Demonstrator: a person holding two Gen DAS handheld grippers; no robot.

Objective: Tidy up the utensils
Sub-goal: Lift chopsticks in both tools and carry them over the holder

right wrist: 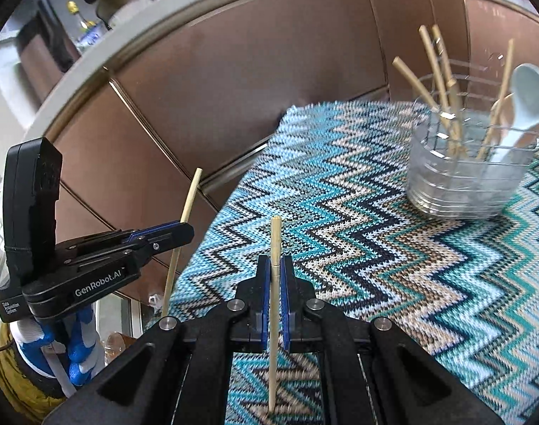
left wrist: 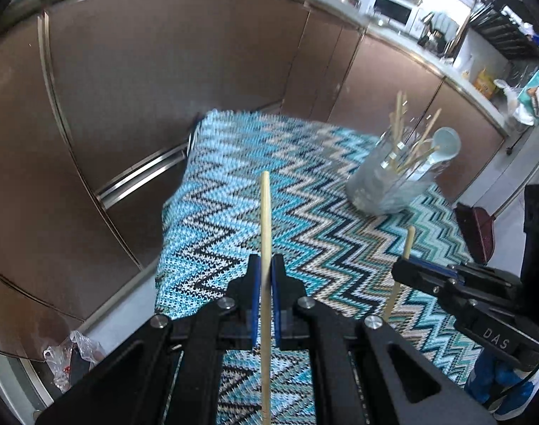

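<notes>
My left gripper is shut on a bamboo chopstick that stands between its blue pads, held above the zigzag cloth. My right gripper is shut on a second chopstick the same way. Each gripper shows in the other's view: the right gripper at the right, the left gripper at the left, each with its chopstick. A clear plastic holder stands far right on the cloth with several chopsticks and a pale blue spoon; in the right wrist view the holder is upper right with the spoon.
Brown cabinet doors run along behind the cloth. A counter with an oven and kitchen items is at the far right. A plastic bag lies on the floor at lower left. The person's blue-and-white glove holds the left gripper.
</notes>
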